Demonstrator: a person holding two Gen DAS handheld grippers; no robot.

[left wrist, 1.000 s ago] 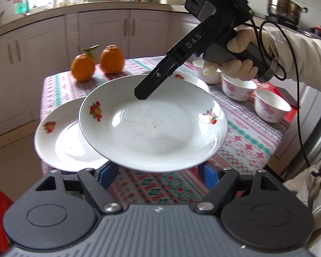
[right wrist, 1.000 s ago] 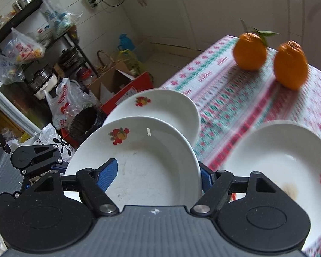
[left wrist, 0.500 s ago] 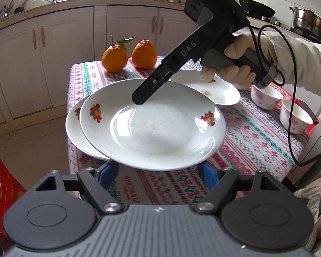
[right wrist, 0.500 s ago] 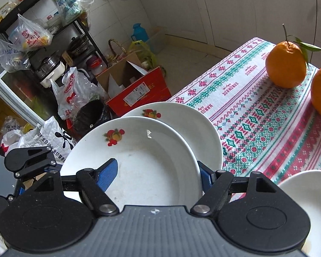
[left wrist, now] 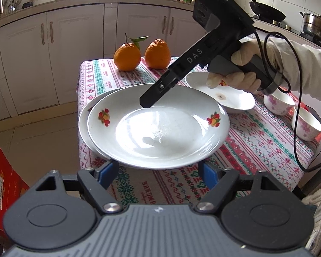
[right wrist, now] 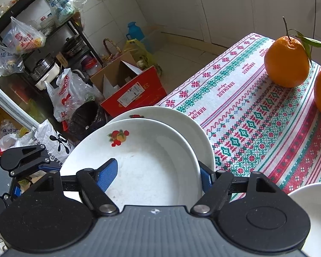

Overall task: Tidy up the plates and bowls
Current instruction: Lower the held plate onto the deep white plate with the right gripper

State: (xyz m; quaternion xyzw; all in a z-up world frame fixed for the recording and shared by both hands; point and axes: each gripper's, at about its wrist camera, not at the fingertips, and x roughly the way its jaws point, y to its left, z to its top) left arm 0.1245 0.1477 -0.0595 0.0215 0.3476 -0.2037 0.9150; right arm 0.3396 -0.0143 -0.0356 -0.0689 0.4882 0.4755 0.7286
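Observation:
A white deep plate (left wrist: 158,128) with fruit prints hangs over a second such plate (left wrist: 84,120) at the table's left corner, hiding all but its left rim; whether they touch I cannot tell. My left gripper (left wrist: 158,169) reaches under the upper plate's near rim with its jaws apart and its tips hidden. In the right wrist view my right gripper (right wrist: 156,169) straddles the plate (right wrist: 143,150): one blue finger (right wrist: 107,175) lies inside, the other sits outside under the rim. The lower plate (right wrist: 182,117) shows beyond it.
A third plate (left wrist: 231,98) and two pink-flowered bowls (left wrist: 278,105) (left wrist: 306,126) stand to the right on the patterned tablecloth (left wrist: 256,150). Two oranges (left wrist: 127,56) (left wrist: 157,53) sit at the far edge. A gloved hand (left wrist: 235,79) holds the right gripper. A red box (right wrist: 134,94) and bags crowd the floor.
Both grippers carried the upper plate leftward over the lower plate, which now shows only a thin rim. The third plate has slid to the right edge of the right wrist view.

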